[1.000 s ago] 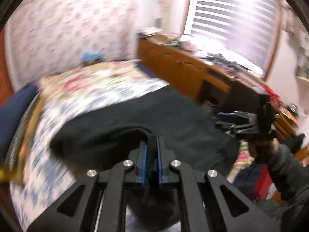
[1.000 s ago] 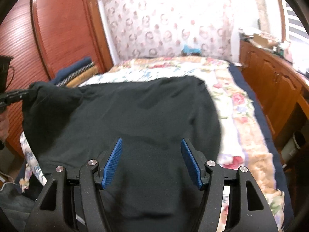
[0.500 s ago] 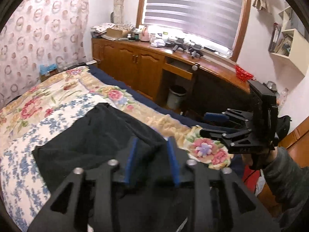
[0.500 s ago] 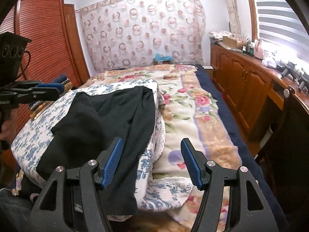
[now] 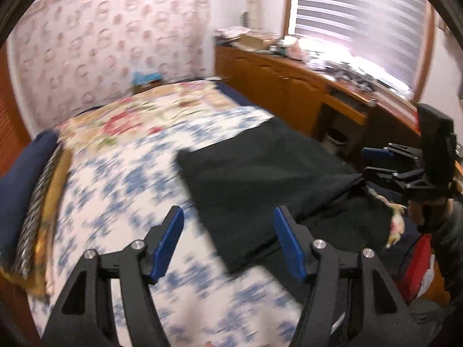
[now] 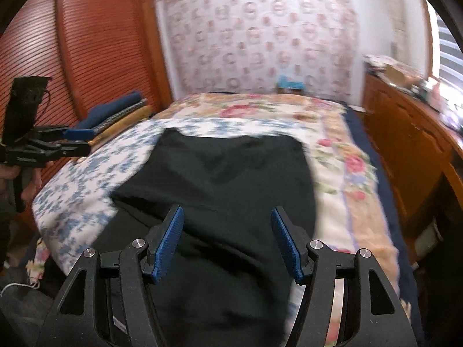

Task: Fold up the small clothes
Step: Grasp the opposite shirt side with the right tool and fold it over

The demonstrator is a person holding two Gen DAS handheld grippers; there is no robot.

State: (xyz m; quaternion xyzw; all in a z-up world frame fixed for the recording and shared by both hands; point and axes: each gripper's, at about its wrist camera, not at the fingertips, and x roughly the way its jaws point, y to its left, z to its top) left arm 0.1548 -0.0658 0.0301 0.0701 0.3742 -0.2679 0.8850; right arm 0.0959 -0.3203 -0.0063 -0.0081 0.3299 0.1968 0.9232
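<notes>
On the bed (image 6: 341, 156), black garment (image 6: 231, 190) lies lengthwise; left claw (image 5: 228, 243) opening, empty; right claw (image 6: 227, 241) spread.

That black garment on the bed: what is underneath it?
The black garment lies on a blue-flowered white cover, which shows around its edges. Whatever is directly beneath the cloth is covered.

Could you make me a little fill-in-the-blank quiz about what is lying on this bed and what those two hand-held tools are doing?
1. The garment spread on the bed is ____ in colour.
2. The bedcover under it has a blue ____ print.
3. The pads of the right tool are ____ in colour.
4. The left tool, its jaws opening, holds ____ between them.

Missing words: black; floral; blue; nothing
</notes>
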